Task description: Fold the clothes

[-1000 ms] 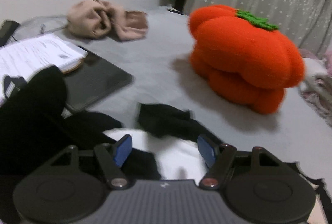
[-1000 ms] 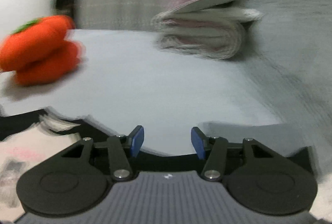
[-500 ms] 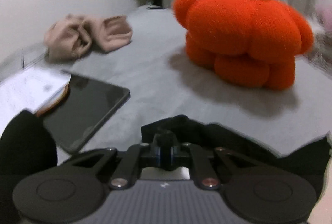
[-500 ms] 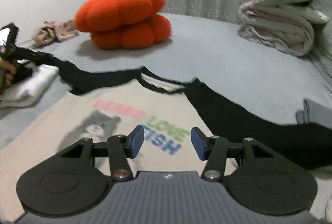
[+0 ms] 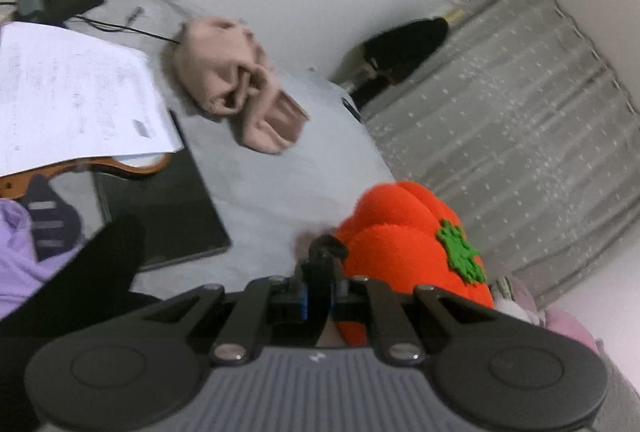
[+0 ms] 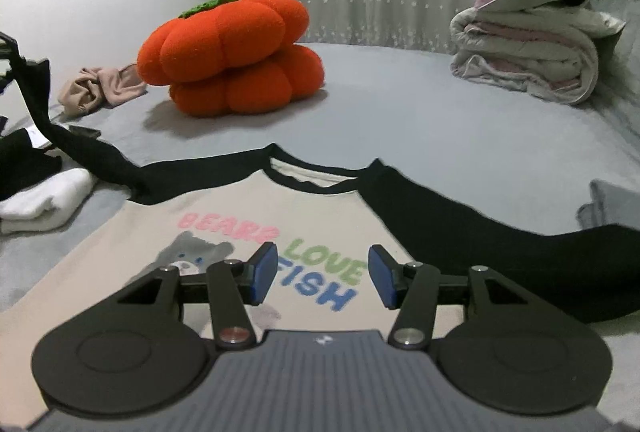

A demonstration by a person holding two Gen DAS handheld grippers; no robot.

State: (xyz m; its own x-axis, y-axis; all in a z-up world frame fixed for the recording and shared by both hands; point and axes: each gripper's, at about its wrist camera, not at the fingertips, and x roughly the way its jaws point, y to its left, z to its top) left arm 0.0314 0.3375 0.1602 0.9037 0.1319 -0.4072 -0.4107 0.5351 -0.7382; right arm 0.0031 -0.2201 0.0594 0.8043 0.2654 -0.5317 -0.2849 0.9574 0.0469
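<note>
Sleeve is what has changed: we now have the black left sleeve of the shirt pinched in our left gripper. Its jaws stood wide over the black cloth a second ago, closed on it half a second ago, and now stay clamped, with a tuft of black fabric poking out past the tips. In the right wrist view that sleeve runs as a taut black band up from the shirt's shoulder to the left edge of the picture, clear of the bed. The left wrist view has also rolled and swung off the shirt, toward the papers and the beige garment.

We judge this to be the start of the first fold: the sleeve is lifted so it can be carried across the cream chest panel with its printed lettering.

Our right gripper hovers over that lettering with its jaws parted and nothing between them. It is close above the shirt, though we cannot tell if it touches. The shirt itself lies face up and spread on the bed in front of the orange pumpkin cushion, its right sleeve flat on the cover.

Containers: we see none here, no basket, box or drawer; a folded quilt stack sits at the far right.
</note>
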